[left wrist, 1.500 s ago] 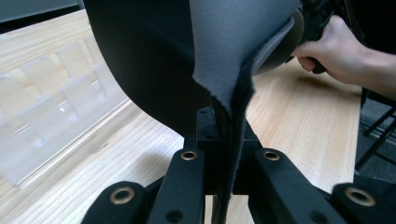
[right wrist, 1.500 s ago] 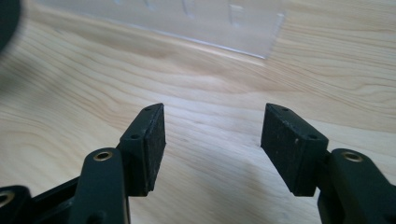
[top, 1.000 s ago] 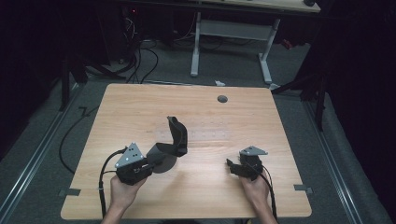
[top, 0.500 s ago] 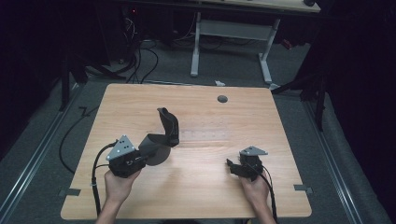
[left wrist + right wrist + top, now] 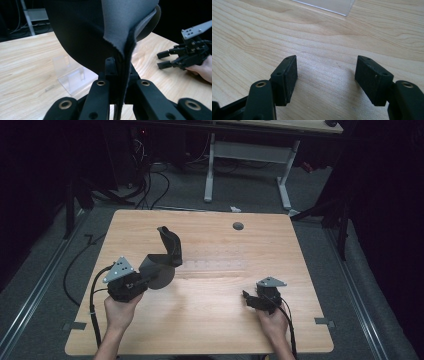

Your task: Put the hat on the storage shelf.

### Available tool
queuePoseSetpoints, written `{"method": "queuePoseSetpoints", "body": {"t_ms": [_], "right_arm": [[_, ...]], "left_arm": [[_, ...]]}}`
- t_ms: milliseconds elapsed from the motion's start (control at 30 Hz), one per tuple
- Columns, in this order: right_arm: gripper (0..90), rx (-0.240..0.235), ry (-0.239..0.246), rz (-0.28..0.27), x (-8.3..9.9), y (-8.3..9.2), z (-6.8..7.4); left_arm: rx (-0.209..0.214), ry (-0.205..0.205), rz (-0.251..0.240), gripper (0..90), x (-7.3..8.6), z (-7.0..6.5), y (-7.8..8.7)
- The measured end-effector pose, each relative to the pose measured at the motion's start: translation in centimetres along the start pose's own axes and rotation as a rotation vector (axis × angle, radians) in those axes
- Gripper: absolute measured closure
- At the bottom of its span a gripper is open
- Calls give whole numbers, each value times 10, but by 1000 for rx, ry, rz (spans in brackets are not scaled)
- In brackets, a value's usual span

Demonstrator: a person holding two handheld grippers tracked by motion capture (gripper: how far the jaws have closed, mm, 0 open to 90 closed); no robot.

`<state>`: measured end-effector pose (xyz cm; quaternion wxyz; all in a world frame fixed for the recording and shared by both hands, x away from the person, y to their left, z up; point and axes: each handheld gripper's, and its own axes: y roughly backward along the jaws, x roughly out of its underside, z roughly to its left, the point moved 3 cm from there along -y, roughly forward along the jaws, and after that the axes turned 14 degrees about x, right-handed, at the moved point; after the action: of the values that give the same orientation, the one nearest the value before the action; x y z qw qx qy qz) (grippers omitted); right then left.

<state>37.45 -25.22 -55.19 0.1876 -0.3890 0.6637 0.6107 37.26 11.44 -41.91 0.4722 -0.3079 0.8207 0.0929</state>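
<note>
Gripping a dark, floppy pad (image 5: 162, 262) by its edge, the left claw (image 5: 145, 279) held it lifted above the left half of the bench (image 5: 220, 330), the pad folded so its upper flap stood upright. In the left gripper view the pad (image 5: 82, 37) hung pinched between the closed jaws and blocked much of the sight ahead. A clear plastic stand (image 5: 71, 76) sat on the wood just beyond and below the pad; its edge (image 5: 324, 6) also showed ahead of the right claw (image 5: 325, 77). The right claw (image 5: 250, 299) rested low near the bench's right front, well apart from the pad, its jaws spread wide with nothing between them. A small round grommet (image 5: 238, 226) lay near the far edge.
</note>
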Motion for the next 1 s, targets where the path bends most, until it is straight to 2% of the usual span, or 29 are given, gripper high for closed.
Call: {"method": "queuePoseSetpoints", "body": {"t_ms": [200,700,1000], "right_arm": [[347,0,0,1,0,0,0],[346,0,3,-1,0,0,0],[346,0,3,-1,0,0,0]], "left_arm": [[6,17,-21,859,-8,5,-1],[-7,-6,-34,860,-21,16,-17],[-18,-29,-22,860,-24,24,-35]]}}
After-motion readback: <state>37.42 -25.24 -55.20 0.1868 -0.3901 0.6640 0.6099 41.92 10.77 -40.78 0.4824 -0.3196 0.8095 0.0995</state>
